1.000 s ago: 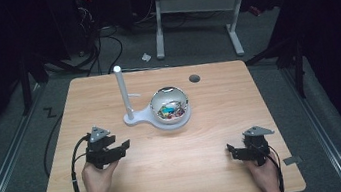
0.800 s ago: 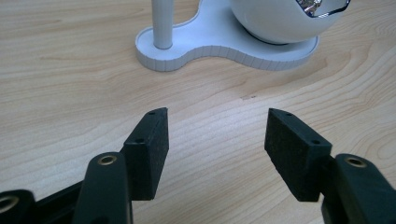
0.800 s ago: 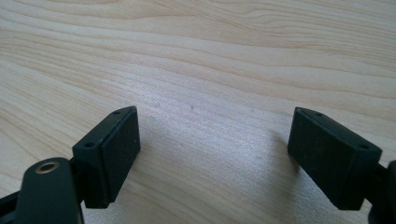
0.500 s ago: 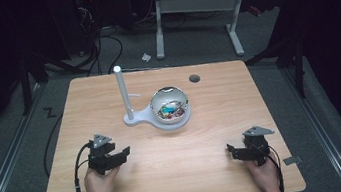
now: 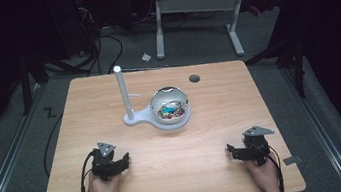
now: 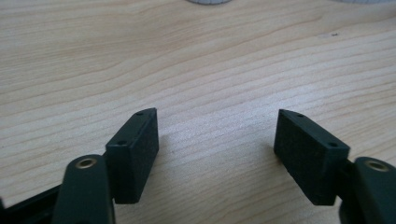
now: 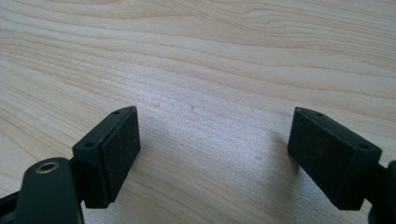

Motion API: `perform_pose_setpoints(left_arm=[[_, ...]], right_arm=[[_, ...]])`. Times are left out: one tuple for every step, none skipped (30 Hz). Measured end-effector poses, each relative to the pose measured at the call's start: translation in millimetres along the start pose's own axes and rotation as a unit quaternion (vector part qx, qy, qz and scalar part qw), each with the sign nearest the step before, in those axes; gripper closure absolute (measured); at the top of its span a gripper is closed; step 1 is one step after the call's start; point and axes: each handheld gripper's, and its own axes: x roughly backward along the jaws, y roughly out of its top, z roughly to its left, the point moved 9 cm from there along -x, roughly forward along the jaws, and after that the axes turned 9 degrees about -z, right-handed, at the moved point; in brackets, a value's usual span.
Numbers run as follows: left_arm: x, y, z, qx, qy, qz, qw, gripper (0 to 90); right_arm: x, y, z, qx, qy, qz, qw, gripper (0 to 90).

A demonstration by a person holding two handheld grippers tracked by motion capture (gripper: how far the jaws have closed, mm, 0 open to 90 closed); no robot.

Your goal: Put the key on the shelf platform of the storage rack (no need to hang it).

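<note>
My left gripper (image 5: 117, 163) sits low on the wooden table (image 5: 201, 117), near and to the left of the white bowl stand (image 5: 158, 116), on my side of it. Looking along its jaws in the left gripper view (image 6: 217, 140), they're spread wide with bare wood grain between the pads and nothing held. My left hand (image 5: 102, 190) wraps the handle, the black cable (image 5: 86, 188) looping back toward the table's near edge.

Middle of the table now: the stand's white post (image 5: 123, 93) stands upright at the left of the shiny bowl (image 5: 170, 107), which sits on the stand's round base. The bowl holds a jumble of small colourful pieces (image 5: 170, 109); I can't tell what they are. Beyond the bowl to the right, a dark round hole (image 5: 194, 78) marks the tabletop.

Over to my right gripper (image 5: 234, 151), near and to the right of the bowl stand, also on my side, well apart from the left one. In the right gripper view (image 7: 215, 140) its jaws gape wide as well, with plain wood between them. My right hand (image 5: 265, 176) grips it from the near edge.
</note>
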Motion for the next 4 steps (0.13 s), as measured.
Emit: perform_pose_setpoints(left_arm=[[0.1, -0.1, 0.1, 0.0, 0.0, 0.0, 1.0, 29.9], [0.1, -0.1, 0.1, 0.001, -0.001, 0.0, 1.0, 29.9], [0.1, -0.1, 0.2, 0.001, 0.0, 0.0, 1.0, 29.8], [0.1, -0.1, 0.1, 0.001, -0.001, 0.0, 1.0, 29.8]], right_arm=[[0.0, 0.0, 0.0, 0.0, 0.0, 0.0, 1.0, 17.0], [0.0, 0.0, 0.0, 0.0, 0.0, 0.0, 1.0, 17.0], [0.0, 0.0, 0.0, 0.0, 0.0, 0.0, 1.0, 17.0], [-0.1, 0.0, 0.0, 0.0, 0.0, 0.0, 1.0, 17.0]])
